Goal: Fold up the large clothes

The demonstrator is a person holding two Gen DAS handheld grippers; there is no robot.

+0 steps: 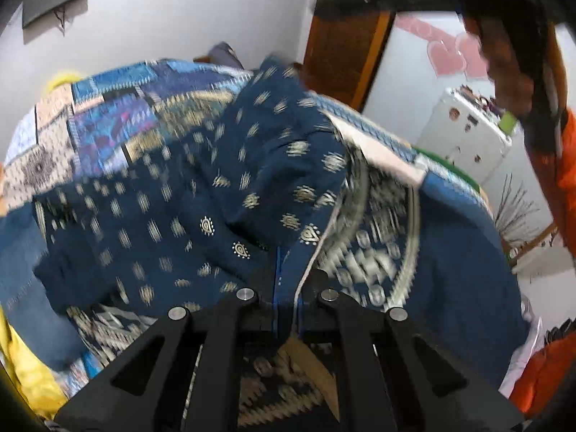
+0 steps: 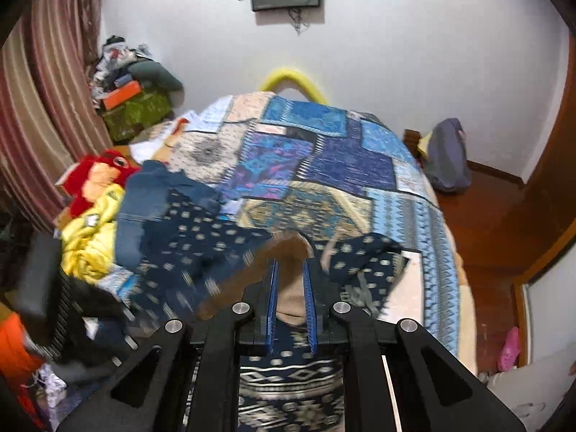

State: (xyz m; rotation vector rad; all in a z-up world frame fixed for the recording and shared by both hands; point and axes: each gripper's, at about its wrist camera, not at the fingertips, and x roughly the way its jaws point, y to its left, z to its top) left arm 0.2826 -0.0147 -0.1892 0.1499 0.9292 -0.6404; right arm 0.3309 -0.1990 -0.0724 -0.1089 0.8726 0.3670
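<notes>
Navy patterned garment (image 1: 187, 216) pinched in both closed grippers, left gripper (image 1: 287, 288) and right gripper (image 2: 291, 306).

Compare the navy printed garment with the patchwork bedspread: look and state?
The navy printed garment is one dark colour with small gold motifs; the patchwork bedspread mixes blue, purple and cream panels. The garment is bunched and pinched by the left gripper; the bedspread lies spread flat. Both are patterned fabric.

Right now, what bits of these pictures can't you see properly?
- Left wrist view: the dark blue gold-printed cloth garment is smeared by motion blur, so its far prints are unreadable.
- Left wrist view: the left tongs pinch a fold; the black frame hides the garment's near part.
- Right wrist view: the right tongs grip cloth; the bottom edge cuts off the patterned hem.
</notes>
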